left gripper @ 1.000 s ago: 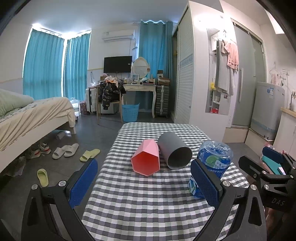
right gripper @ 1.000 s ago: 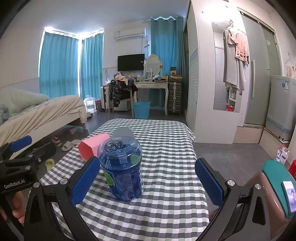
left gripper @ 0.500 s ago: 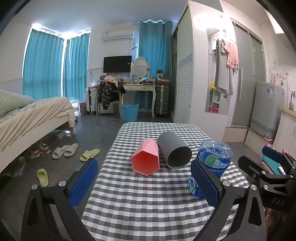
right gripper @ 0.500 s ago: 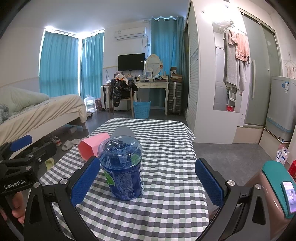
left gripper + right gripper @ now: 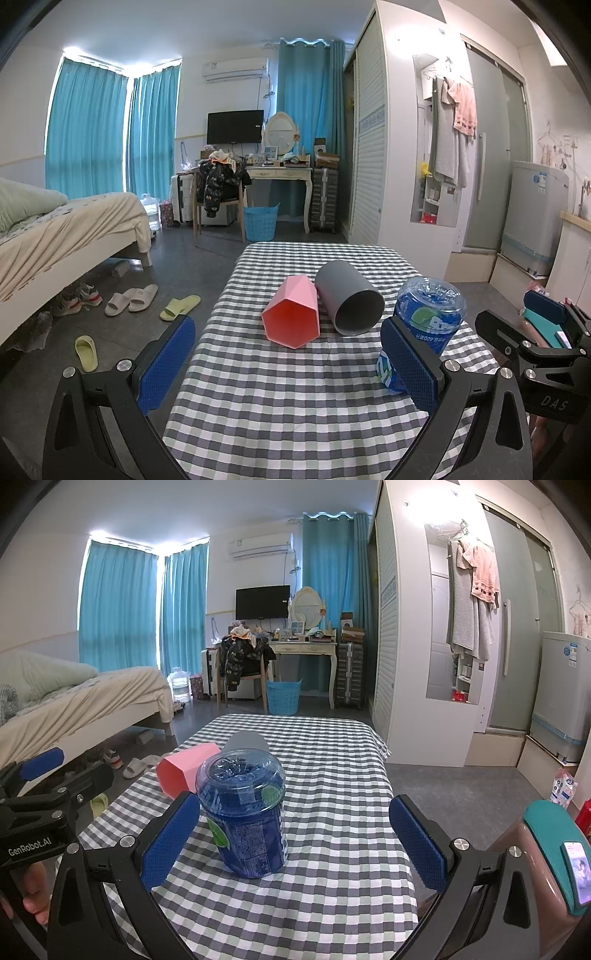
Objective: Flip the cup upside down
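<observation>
Left wrist view: the pink hexagonal plastic cup point(image 5: 291, 316) and the grey cylindrical plastic cup point(image 5: 349, 298) are seen lying on their sides, touching, on the grey-and-white checked tablecloth point(image 5: 288, 398). An inverted blue transparent plastic bottle section point(image 5: 243, 812) is seen standing nearby. The left gripper point(image 5: 288, 363) and the right gripper point(image 5: 293, 840) are held spread wide, nothing grasped.

The surface point(image 5: 295, 406) is covered by a woven checked cloth, matt and slightly creased. The pink cup point(image 5: 291, 314) and grey cup point(image 5: 349, 299) are seen as smooth matt plastic. The blue cup point(image 5: 245, 812) is glossy clear plastic under a printed film label. The fingers point(image 5: 168, 363) are faced with dimpled blue rubber.
</observation>
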The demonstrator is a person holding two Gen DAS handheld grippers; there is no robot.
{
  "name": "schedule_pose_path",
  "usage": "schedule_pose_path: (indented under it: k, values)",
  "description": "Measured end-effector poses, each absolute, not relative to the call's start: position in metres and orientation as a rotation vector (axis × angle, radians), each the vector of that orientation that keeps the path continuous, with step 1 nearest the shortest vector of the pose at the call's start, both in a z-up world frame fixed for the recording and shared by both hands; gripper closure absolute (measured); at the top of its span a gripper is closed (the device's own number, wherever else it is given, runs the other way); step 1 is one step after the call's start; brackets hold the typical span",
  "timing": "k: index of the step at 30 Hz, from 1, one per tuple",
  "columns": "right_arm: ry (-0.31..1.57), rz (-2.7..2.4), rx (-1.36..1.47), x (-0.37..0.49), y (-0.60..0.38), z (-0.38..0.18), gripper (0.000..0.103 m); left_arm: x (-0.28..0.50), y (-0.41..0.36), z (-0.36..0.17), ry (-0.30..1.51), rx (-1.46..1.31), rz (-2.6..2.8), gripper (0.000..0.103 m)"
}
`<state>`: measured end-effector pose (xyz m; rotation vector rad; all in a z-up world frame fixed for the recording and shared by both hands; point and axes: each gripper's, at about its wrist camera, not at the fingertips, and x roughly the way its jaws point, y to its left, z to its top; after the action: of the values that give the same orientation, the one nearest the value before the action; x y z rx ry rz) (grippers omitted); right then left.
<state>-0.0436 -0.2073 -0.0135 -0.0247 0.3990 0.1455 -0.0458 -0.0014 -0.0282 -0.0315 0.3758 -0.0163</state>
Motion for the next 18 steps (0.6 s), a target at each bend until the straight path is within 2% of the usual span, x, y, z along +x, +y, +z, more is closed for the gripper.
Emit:
schedule_pose_path:
  k: [18]
  values:
    - [0.408, 0.146, -0.03, -0.0416, -0.2065, -0.0167, 0.0, -0.0458, -0.0018, -0.0277, 0.377, -0.032, -0.017, 0.0]
